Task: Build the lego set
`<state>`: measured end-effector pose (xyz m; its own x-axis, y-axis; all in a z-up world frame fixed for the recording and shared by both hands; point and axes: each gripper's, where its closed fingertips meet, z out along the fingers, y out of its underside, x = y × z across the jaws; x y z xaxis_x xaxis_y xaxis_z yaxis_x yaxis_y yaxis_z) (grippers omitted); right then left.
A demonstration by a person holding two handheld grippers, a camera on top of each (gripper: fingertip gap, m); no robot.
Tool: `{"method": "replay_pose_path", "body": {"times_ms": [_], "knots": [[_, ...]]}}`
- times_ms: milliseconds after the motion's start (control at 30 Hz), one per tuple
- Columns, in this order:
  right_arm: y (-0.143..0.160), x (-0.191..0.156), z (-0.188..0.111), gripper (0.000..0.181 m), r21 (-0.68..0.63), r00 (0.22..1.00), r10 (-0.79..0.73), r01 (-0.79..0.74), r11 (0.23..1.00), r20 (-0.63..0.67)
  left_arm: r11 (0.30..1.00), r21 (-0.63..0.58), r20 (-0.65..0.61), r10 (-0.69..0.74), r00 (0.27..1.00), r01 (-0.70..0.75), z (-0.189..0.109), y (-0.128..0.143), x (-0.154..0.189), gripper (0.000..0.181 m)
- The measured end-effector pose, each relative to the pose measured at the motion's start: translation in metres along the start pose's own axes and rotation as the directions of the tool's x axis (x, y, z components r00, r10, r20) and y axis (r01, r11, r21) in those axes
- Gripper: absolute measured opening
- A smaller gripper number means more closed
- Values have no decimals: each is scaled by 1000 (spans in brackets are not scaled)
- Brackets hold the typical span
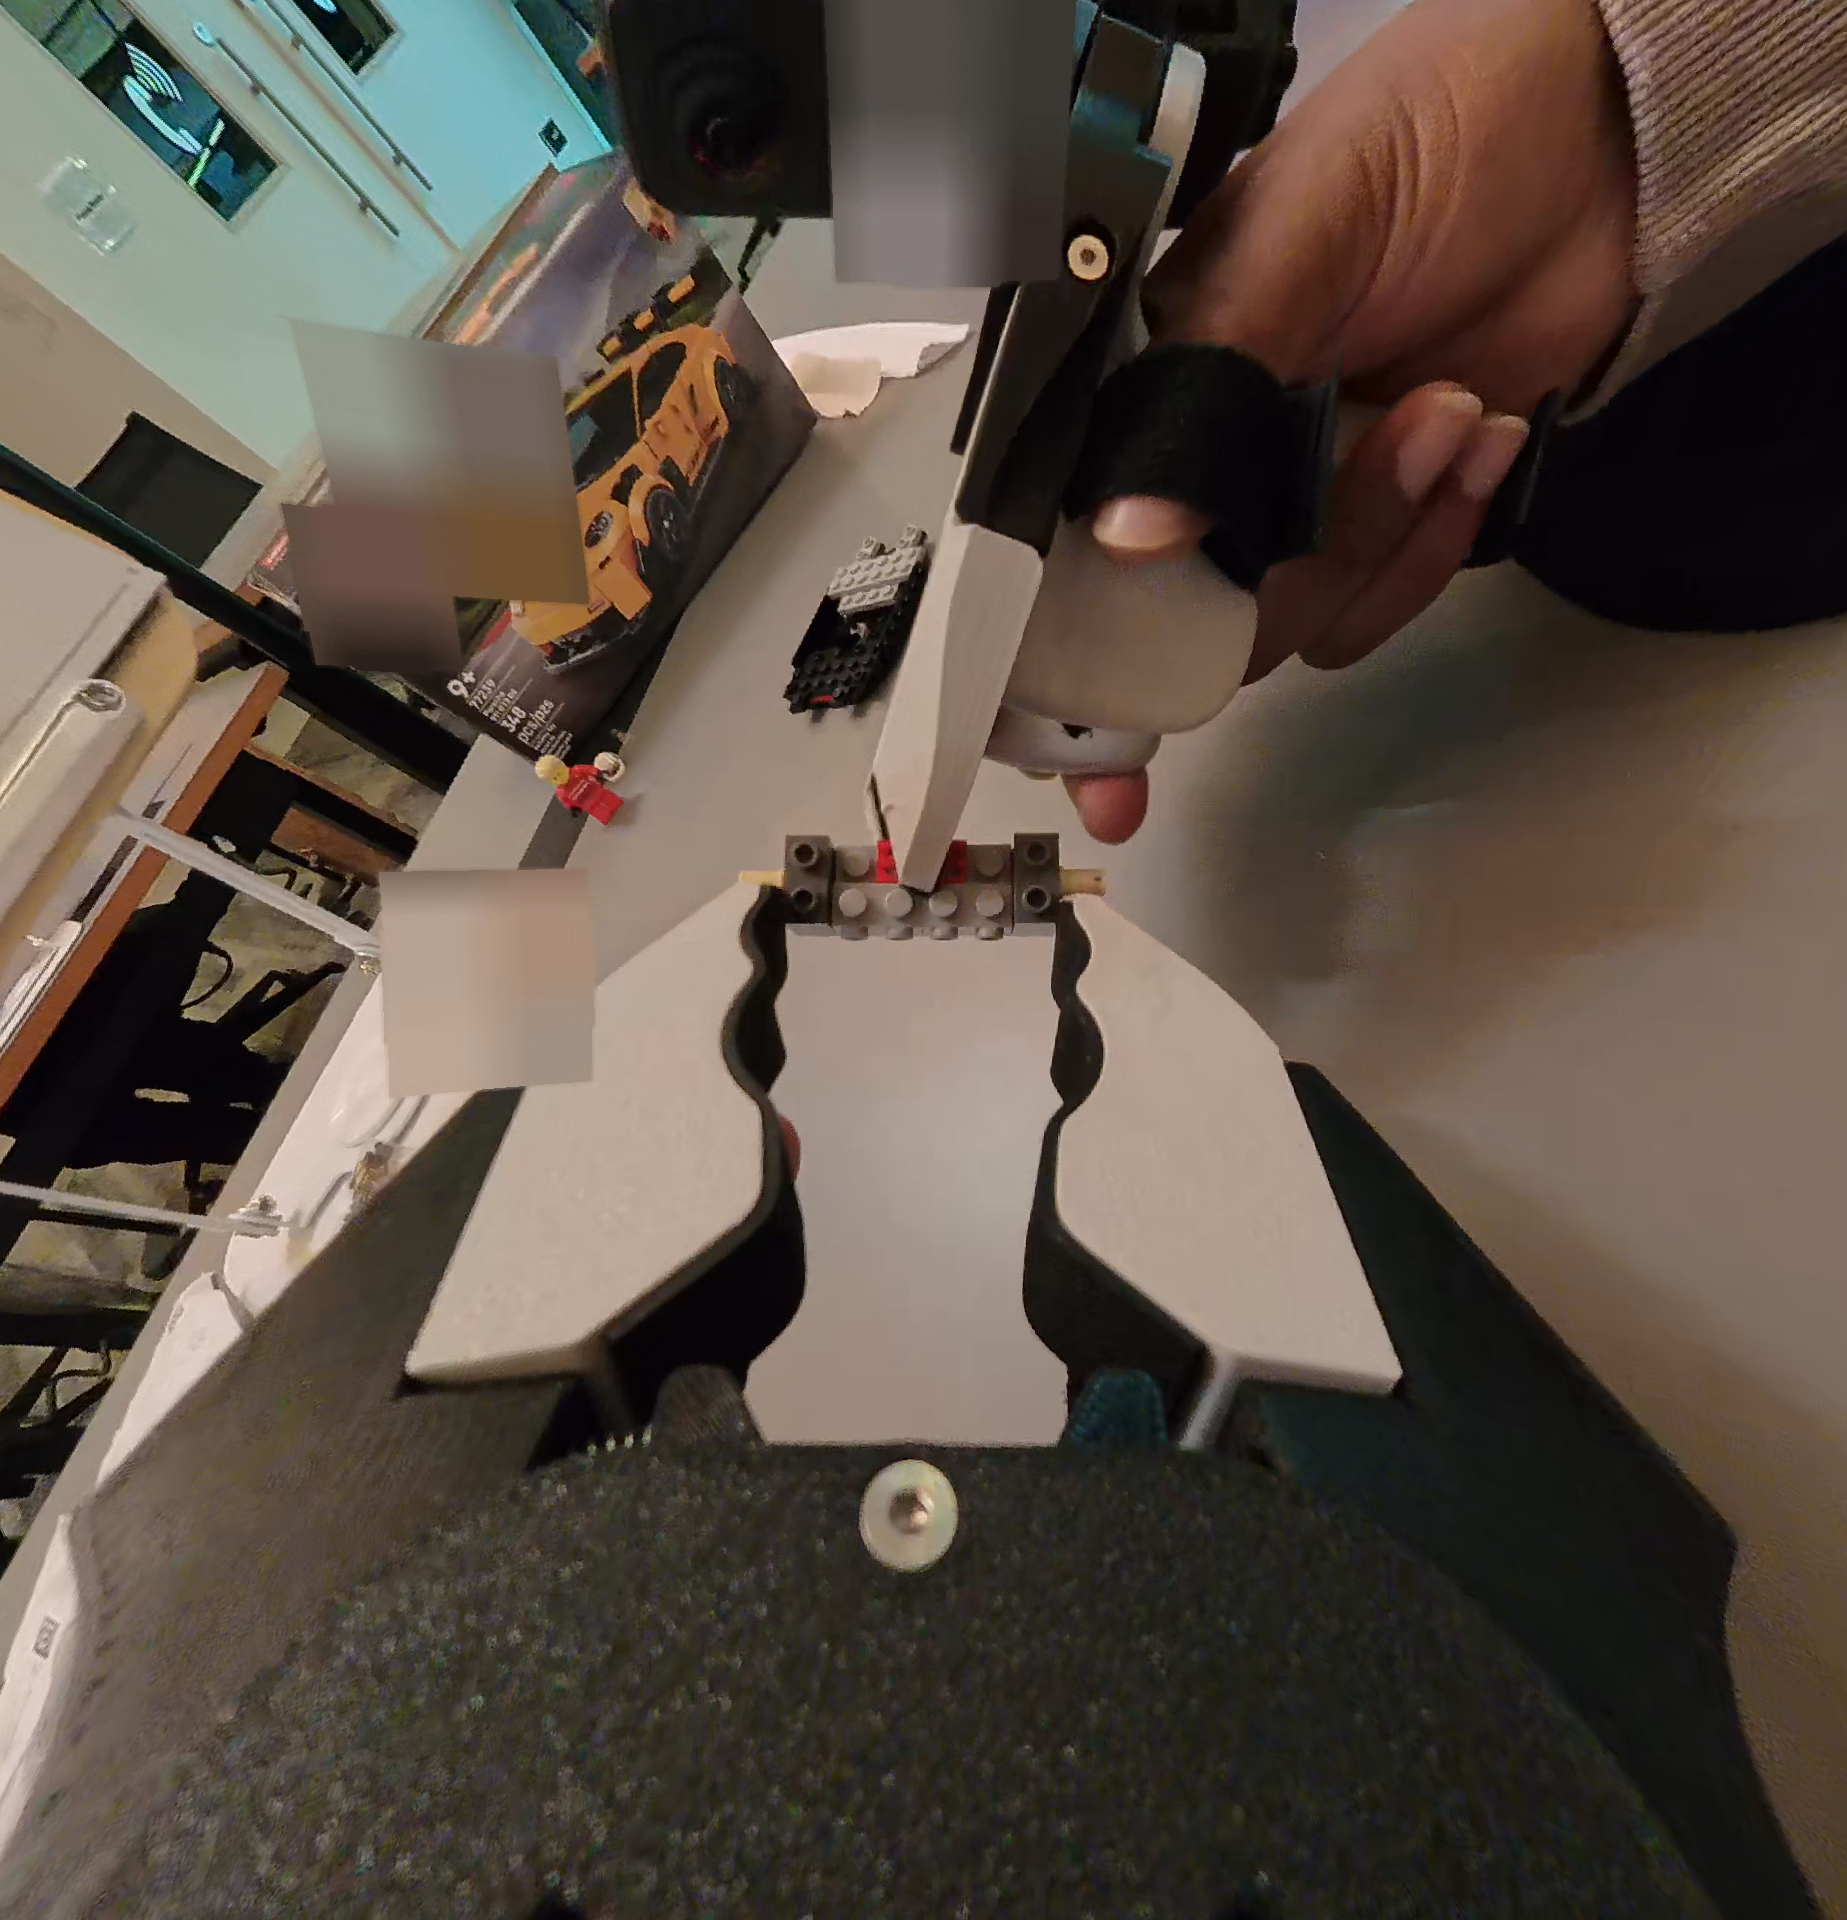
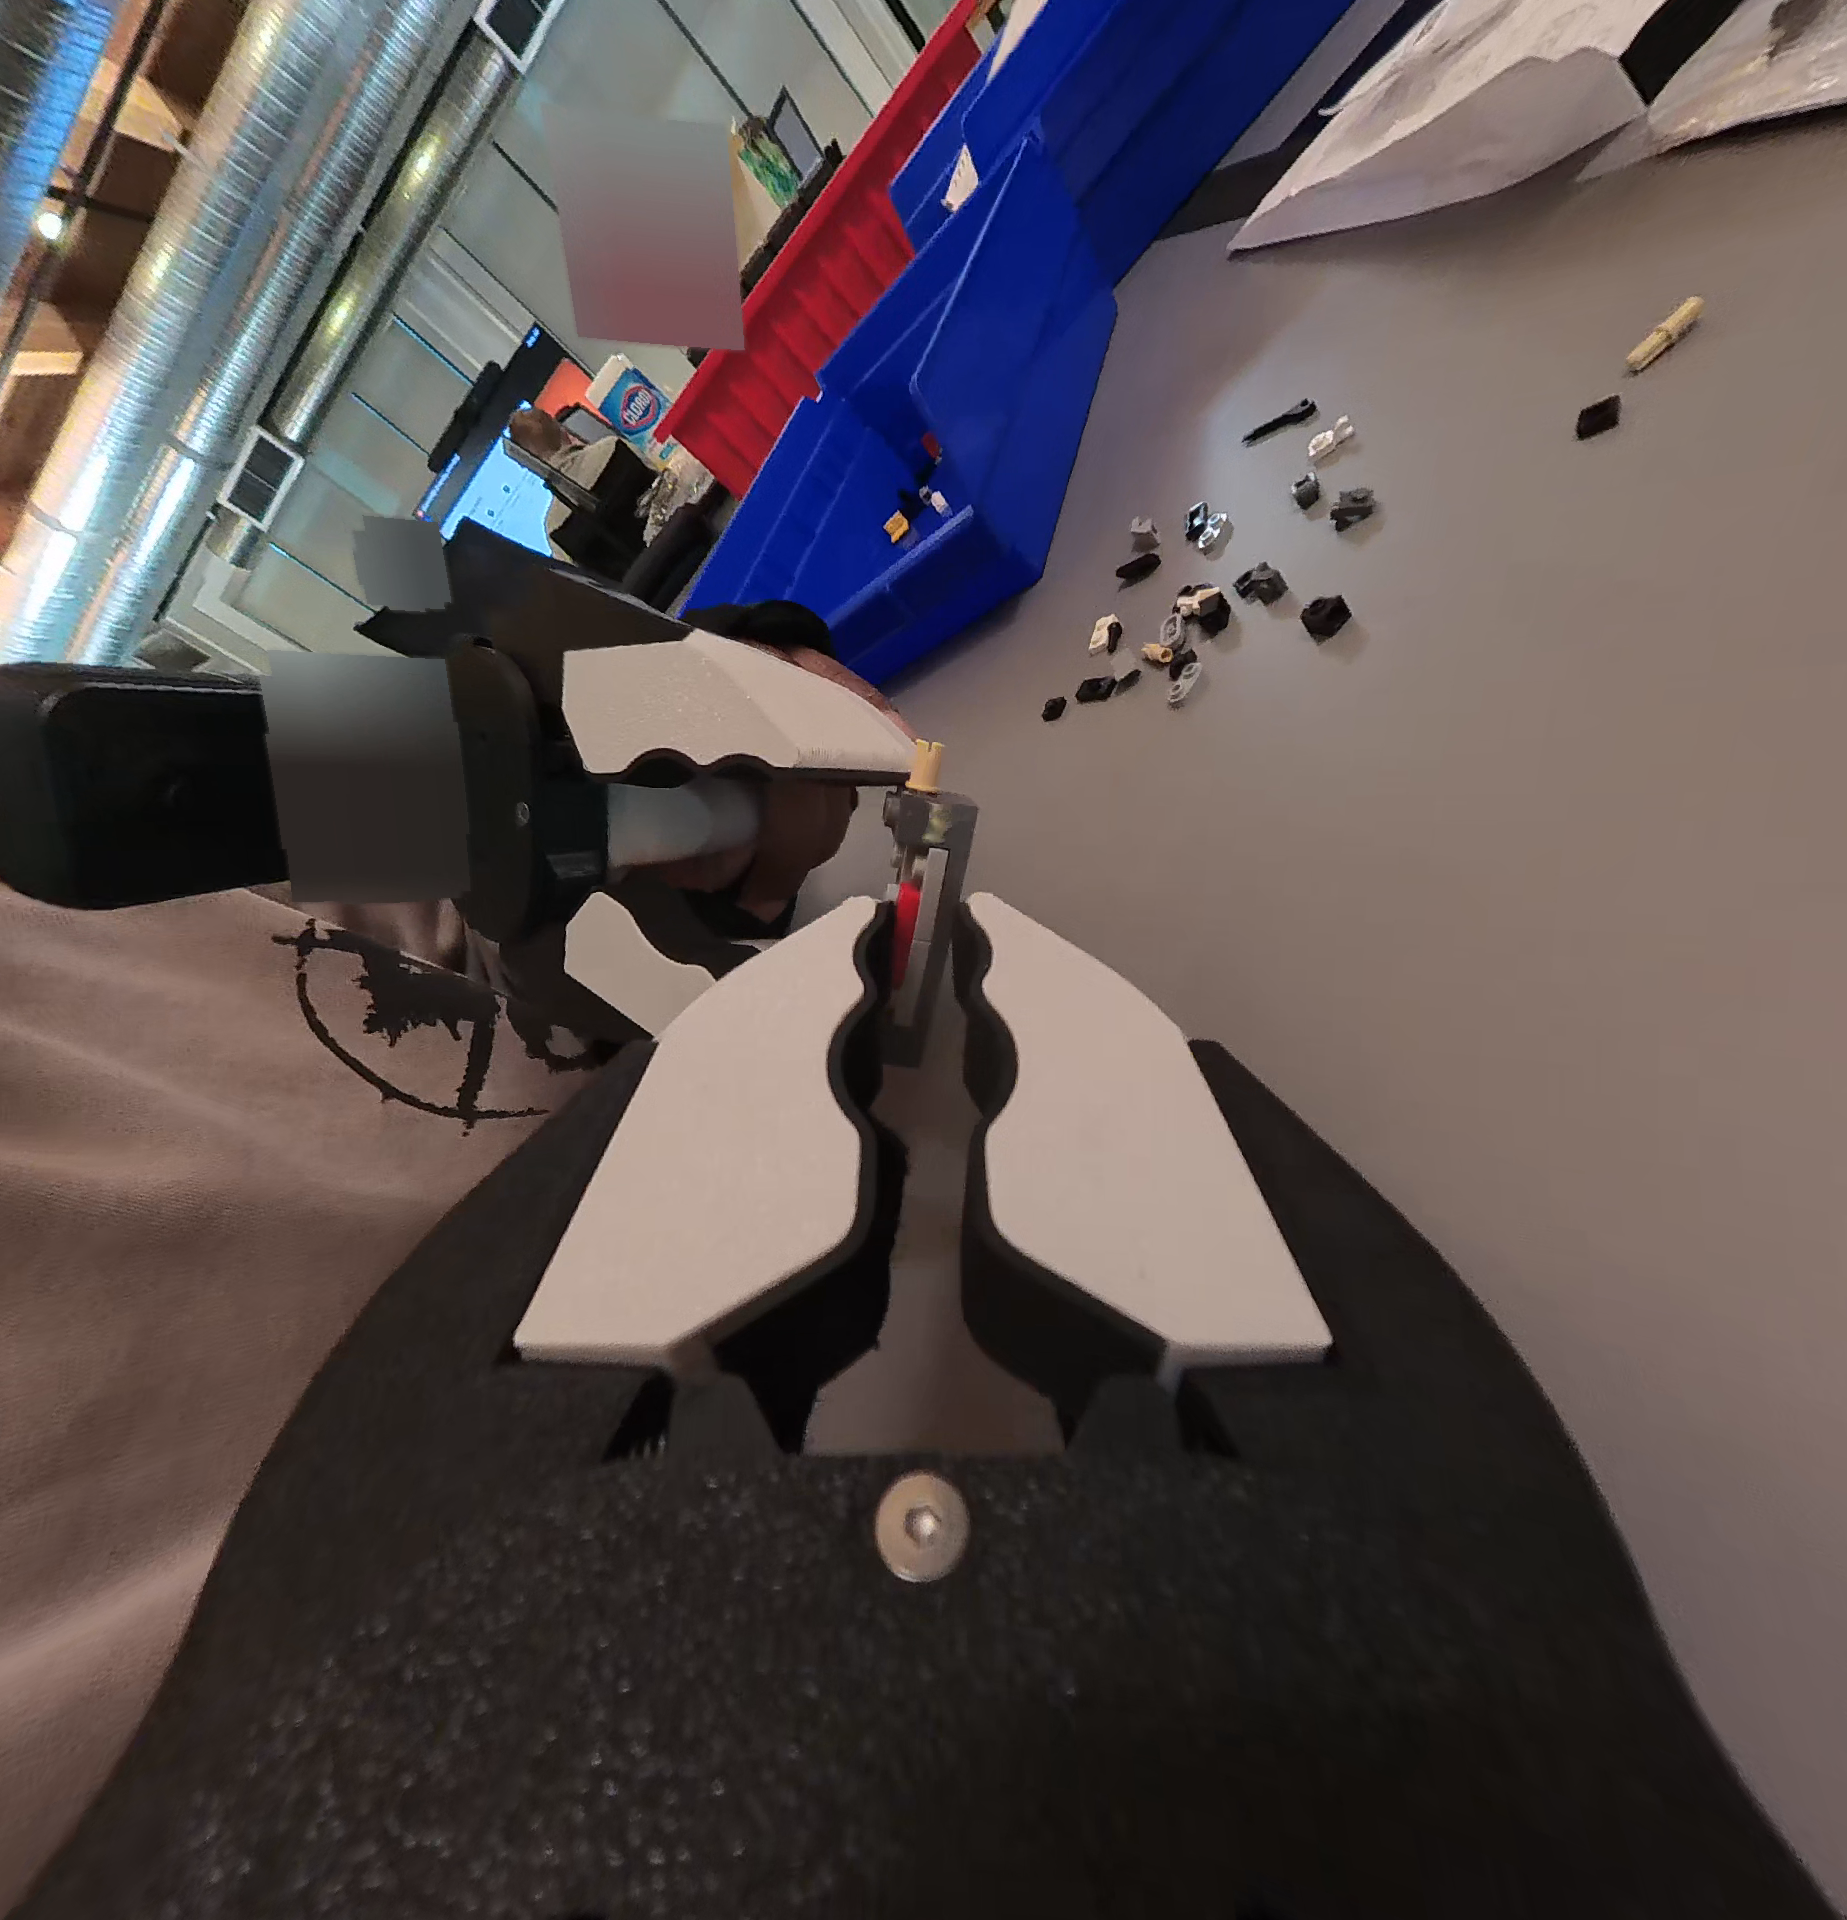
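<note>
A small grey lego assembly (image 1: 919, 902) with dark grey end blocks, red pieces and a tan pin at each end is held over the grey table (image 1: 1521, 1039). My left gripper (image 1: 919, 920) is shut on it, one fingertip at each end. My right gripper (image 2: 919, 925) is shut on the same assembly (image 2: 924, 935), which stands edge-on between its fingers. In the left wrist view the right gripper (image 1: 924, 873) comes down from above onto the assembly's middle. In the right wrist view the left gripper's upper finger (image 2: 742, 727) reaches the tan pin; its lower finger is partly hidden.
A lego box with an orange car (image 1: 638, 488), a black and grey sub-build (image 1: 862, 623) and a red minifigure (image 1: 586, 792) lie beyond. Blue bins (image 2: 950, 395), a red bin (image 2: 825, 281), several loose pieces (image 2: 1210, 592), a tan pin (image 2: 1662, 332) and paper sheets (image 2: 1470, 125) sit on the table. Both grippers' tips are close together, under 4 cm apart.
</note>
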<state>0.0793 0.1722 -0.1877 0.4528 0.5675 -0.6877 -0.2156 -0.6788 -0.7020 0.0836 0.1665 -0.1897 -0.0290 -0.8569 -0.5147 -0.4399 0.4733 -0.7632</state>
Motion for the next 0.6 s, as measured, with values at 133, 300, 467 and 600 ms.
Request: {"method": "replay_pose_path", "body": {"times_ms": [133, 300, 467, 600], "knots": [[-4, -6, -5, 17, -16, 1000, -20, 20, 1000, 17, 1000, -2, 24, 13, 1000, -13, -3, -1, -5, 50], [-7, -5, -4, 13, -9, 999, -35, 35, 999, -12, 999, -6, 32, 32, 999, -32, -5, -3, -6, 50], [-8, -7, -2, 10, 3, 998, -54, 54, 999, -14, 999, -8, 37, 53, 998, -53, -7, -6, -4, 49], [-7, -6, 0, 10, 22, 997, -69, 69, 997, -36, 999, -25, 29, 32, 999, -32, -7, -4, -4, 49]]}}
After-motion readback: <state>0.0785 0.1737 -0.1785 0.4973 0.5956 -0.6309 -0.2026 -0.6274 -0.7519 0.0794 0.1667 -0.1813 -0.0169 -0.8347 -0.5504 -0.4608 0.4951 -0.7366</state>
